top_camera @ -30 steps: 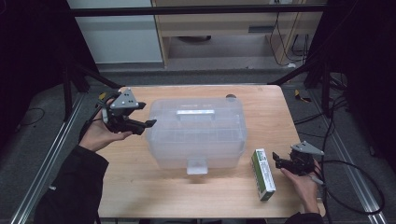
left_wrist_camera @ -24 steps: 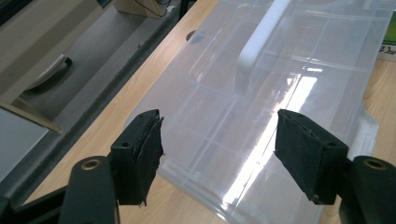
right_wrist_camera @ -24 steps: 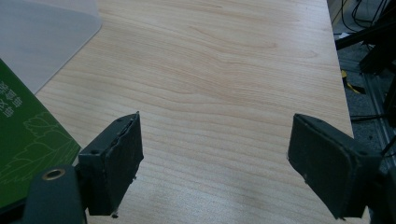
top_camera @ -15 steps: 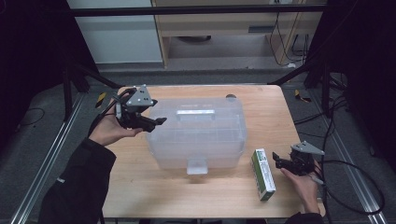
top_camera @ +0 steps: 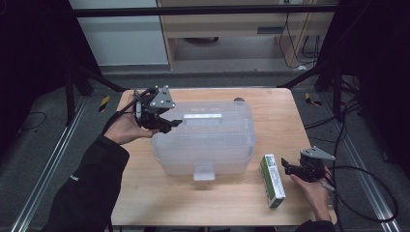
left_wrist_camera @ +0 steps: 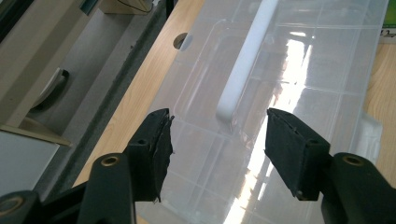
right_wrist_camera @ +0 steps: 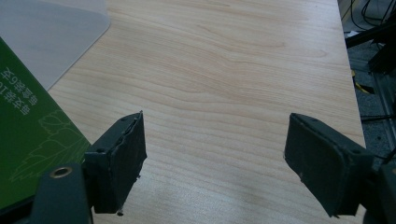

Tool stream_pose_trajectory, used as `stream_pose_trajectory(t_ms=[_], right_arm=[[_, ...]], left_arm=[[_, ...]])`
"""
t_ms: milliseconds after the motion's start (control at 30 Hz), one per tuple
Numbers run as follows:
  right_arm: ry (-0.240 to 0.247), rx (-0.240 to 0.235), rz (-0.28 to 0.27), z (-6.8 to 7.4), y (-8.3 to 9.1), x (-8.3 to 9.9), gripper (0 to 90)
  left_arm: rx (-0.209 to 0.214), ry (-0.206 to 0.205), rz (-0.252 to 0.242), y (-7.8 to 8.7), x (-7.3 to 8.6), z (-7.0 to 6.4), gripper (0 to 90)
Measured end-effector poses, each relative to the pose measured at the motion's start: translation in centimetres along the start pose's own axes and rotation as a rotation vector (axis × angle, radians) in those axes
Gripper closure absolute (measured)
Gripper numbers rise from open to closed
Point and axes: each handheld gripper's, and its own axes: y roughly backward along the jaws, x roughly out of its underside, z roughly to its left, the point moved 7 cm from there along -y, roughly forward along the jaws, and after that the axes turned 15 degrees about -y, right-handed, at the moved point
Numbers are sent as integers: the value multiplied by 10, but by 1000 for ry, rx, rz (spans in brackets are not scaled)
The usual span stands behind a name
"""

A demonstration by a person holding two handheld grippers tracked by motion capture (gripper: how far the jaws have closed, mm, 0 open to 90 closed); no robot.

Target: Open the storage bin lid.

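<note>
A clear plastic storage box (top_camera: 208,140) with a white handle (top_camera: 202,116) on its lid stands in the middle of the wooden table (top_camera: 145,193). My left gripper (top_camera: 171,123) hovers open over the box's left end; in the left gripper view its jaws (left_wrist_camera: 217,140) straddle the near end of the handle (left_wrist_camera: 243,65) from above without touching it. A green and white carton (top_camera: 272,180) lies flat at the front right. My right gripper (top_camera: 286,168) rests open just right of it; the carton (right_wrist_camera: 28,140) shows beside its left jaw.
A small round hole (top_camera: 238,100) sits in the tabletop behind the box. A white latch tab (top_camera: 203,172) sticks out from the box's front. Bare wood (right_wrist_camera: 224,70) lies ahead of the right gripper. Metal rails and cables run on the floor at both sides.
My left gripper has moved right and forward, from beside the box's left end to above its lid near the handle. The right gripper and the carton have stayed put.
</note>
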Motion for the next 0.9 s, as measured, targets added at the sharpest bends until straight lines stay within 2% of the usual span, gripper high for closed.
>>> stream_pose_trajectory(t_ms=[133,300,433,900], right_arm=[[2,-3,2,1,-1,0,210],[6,-8,15,3,-2,1,213],[4,-11,16,2,-2,1,215],[-4,-24,20,2,-1,2,238]], left_arm=[[3,-21,25,-2,-1,0,412],[14,-34,31,-4,-5,0,420],[17,-60,46,-7,-7,1,426],[36,-110,69,-27,-18,1,439]])
